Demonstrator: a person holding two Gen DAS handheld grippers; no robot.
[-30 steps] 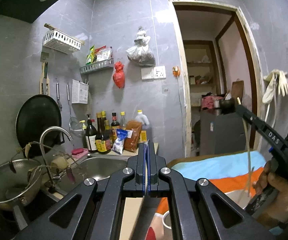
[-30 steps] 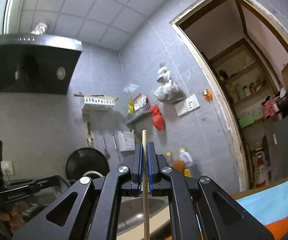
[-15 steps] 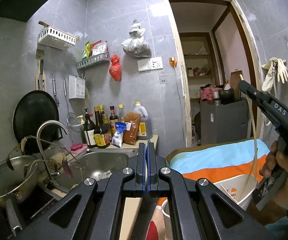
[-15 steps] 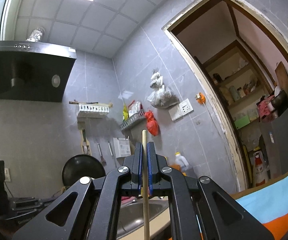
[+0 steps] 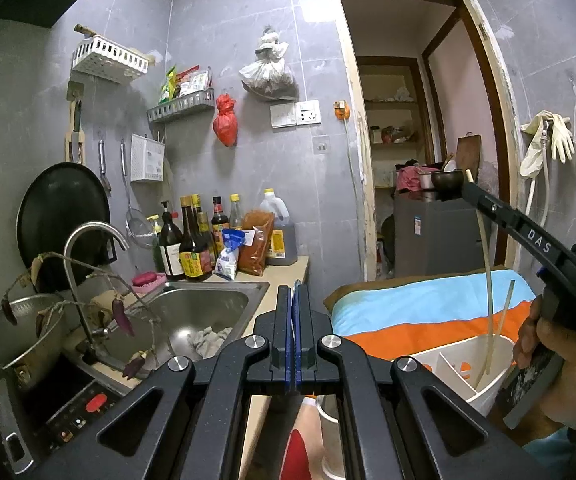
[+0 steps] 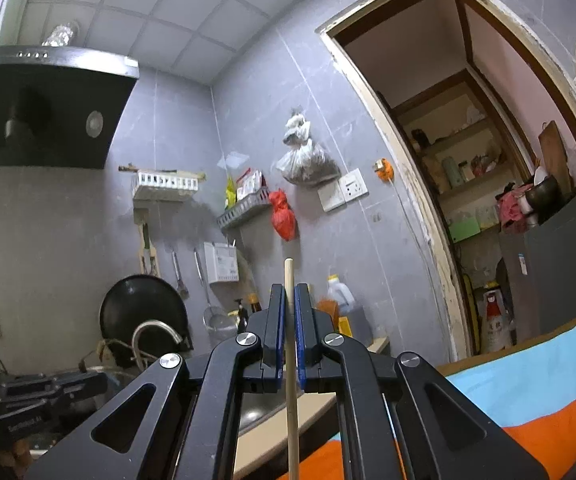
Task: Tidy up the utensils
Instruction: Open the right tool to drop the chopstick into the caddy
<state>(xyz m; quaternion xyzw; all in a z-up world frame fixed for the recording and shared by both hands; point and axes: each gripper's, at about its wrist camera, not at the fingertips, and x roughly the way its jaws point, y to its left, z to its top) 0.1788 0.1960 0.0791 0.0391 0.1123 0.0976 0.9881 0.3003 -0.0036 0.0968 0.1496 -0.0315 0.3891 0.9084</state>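
In the right wrist view my right gripper [image 6: 290, 294] is shut on a pale wooden chopstick [image 6: 292, 400], which stands upright with its top end poking above the fingers. The left wrist view shows that same gripper [image 5: 468, 189] at the right, in a person's hand. The held chopstick [image 5: 489, 292] hangs from it, its lower end inside a white divided utensil holder [image 5: 436, 364]. A second chopstick [image 5: 502, 320] leans in the holder. My left gripper [image 5: 295, 294] is shut with nothing between its blue pads. It points over the counter edge beside the sink.
A steel sink [image 5: 207, 304] with a cloth in it and a curved faucet [image 5: 87, 236] lie to the left. A pot [image 5: 3, 344] sits on an induction cooker. Bottles [image 5: 191, 240] line the back counter. A striped blue and orange cloth [image 5: 416, 312] covers the surface under the holder.
The left gripper has sunk a little, so more of the sink and the white holder shows. The right gripper has kept its grip on the chopstick and tipped slightly upward.
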